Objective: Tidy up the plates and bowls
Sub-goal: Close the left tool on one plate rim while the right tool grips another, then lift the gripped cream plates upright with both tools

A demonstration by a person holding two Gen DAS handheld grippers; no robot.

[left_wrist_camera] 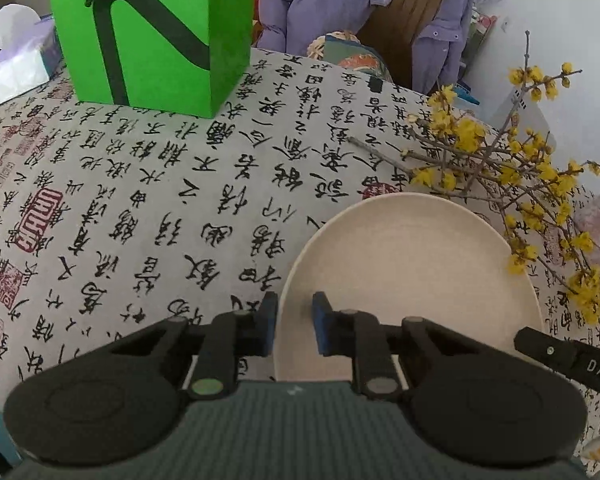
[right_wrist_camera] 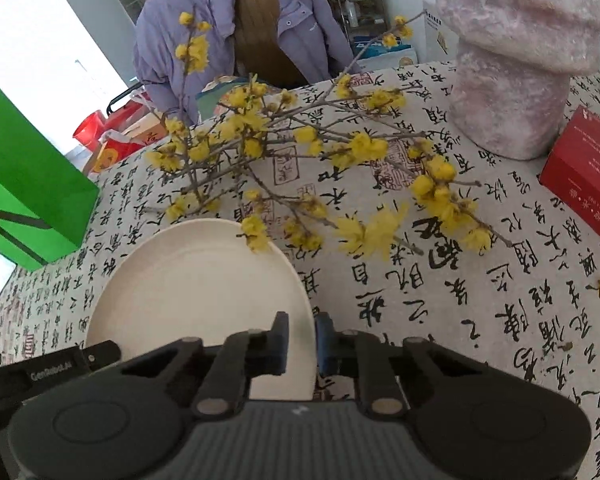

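Note:
A cream plate (left_wrist_camera: pixel 412 276) lies on the calligraphy tablecloth (left_wrist_camera: pixel 148 184). My left gripper (left_wrist_camera: pixel 295 322) straddles the plate's left rim, one blue pad outside and one inside, with a gap still showing between pads and rim. My right gripper (right_wrist_camera: pixel 301 340) straddles the same plate (right_wrist_camera: pixel 196 280) at its right rim, its pads close against the rim on both sides. The right gripper's body also shows in the left wrist view (left_wrist_camera: pixel 572 356). No bowl is in view.
A yellow flowering branch (right_wrist_camera: pixel 308 168) lies over the plate's far edge. A green paper bag (left_wrist_camera: pixel 148 28) stands at the far left. A pink stone vase (right_wrist_camera: pixel 512 60) and a red box (right_wrist_camera: pixel 584 172) stand at the right. A chair with a purple jacket (left_wrist_camera: pixel 340 0) is behind the table.

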